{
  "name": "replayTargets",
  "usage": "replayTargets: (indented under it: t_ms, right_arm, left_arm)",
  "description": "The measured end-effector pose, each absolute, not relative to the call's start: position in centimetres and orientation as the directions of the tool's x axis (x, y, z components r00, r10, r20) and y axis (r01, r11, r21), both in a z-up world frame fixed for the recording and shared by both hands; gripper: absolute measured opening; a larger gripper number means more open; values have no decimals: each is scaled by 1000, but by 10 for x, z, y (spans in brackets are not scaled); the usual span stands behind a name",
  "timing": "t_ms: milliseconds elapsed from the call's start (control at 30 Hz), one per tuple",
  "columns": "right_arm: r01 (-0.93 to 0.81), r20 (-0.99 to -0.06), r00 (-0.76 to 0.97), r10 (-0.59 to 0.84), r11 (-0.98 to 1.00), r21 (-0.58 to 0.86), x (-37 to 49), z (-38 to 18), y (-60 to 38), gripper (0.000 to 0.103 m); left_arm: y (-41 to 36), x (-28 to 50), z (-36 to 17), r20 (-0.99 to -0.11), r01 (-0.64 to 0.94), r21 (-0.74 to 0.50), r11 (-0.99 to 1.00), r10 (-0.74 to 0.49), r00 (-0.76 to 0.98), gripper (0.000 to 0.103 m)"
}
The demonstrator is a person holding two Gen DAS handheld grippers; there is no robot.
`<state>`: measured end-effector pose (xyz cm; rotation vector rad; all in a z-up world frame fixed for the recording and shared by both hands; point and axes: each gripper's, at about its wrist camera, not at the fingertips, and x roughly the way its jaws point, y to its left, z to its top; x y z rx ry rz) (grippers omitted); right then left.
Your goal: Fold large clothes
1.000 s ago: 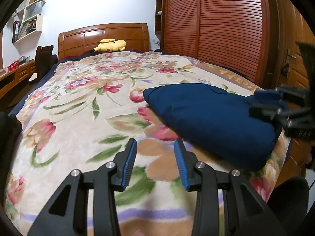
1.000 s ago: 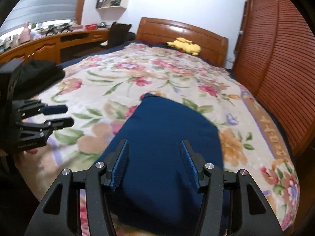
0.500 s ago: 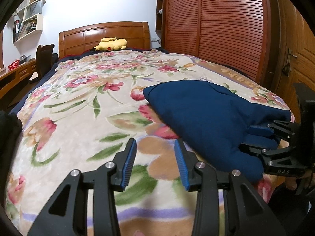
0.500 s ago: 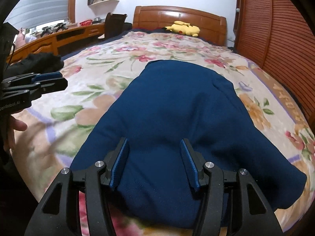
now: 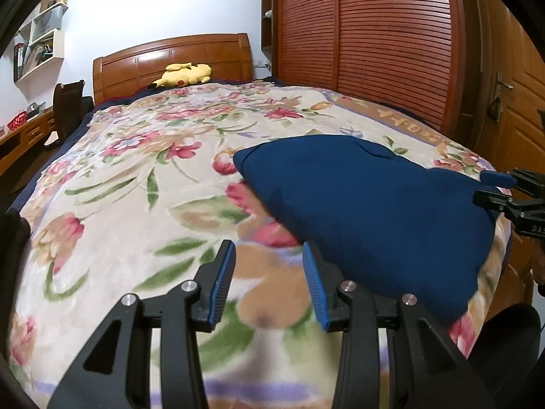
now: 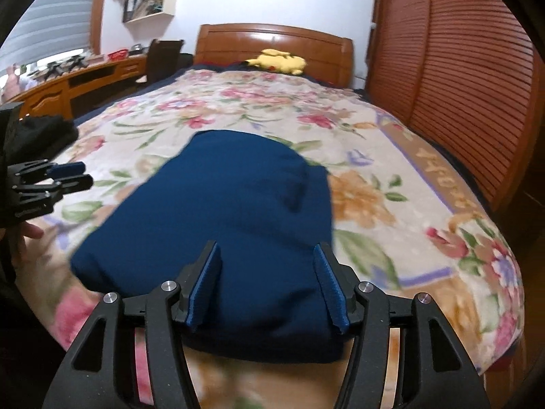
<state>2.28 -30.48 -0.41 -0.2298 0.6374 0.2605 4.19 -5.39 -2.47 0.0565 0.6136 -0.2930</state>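
Observation:
A folded dark blue garment (image 5: 368,204) (image 6: 238,197) lies on the floral bedspread (image 5: 136,204) near the bed's foot. My left gripper (image 5: 269,252) hovers open over bare bedspread just beside the garment's left edge, with nothing between its fingers. My right gripper (image 6: 267,248) hangs over the garment's near edge. Its jaws are opening; the blue cloth shows in the gap between them, and the pads do not press on it. Each gripper shows in the other's view: the right gripper (image 5: 500,187) at the garment's right side, the left gripper (image 6: 68,173) off its left side.
A yellow plush toy (image 5: 184,75) lies by the wooden headboard (image 5: 170,54). Slatted wardrobe doors (image 5: 391,51) run along the bed's right side. A desk (image 6: 85,78) and a chair (image 6: 163,58) stand to the left. Dark clothing (image 6: 44,133) lies at the bed's left edge.
The right gripper has drawn back to the garment's near edge and its jaws have spread wider. The left gripper has edged a little toward the garment's left side.

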Motion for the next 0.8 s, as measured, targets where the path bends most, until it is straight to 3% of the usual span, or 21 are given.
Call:
replayTargets:
  t_ms: [133, 367, 600, 800]
  right_arm:
    - [-262, -603, 784, 146, 959, -107, 24, -3, -328, 64]
    - [-289, -687, 708, 165, 955, -69, 35, -33, -338, 72]
    - [-291, -694, 700, 166, 955, -65, 41, -51, -339, 84]
    - [-302, -706, 679, 200, 953, -20, 47, -60, -347, 87]
  left_arm:
    - [-64, 66, -19, -595, 301, -73, 951, -283, 752, 40]
    - [-77, 129, -18, -647, 287, -75, 955, -266, 714, 41]
    - [-84, 192, -40, -719, 281, -80, 956, -250, 649, 41]
    - [-94, 235, -62, -767, 277, -59, 959, -221, 603, 46]
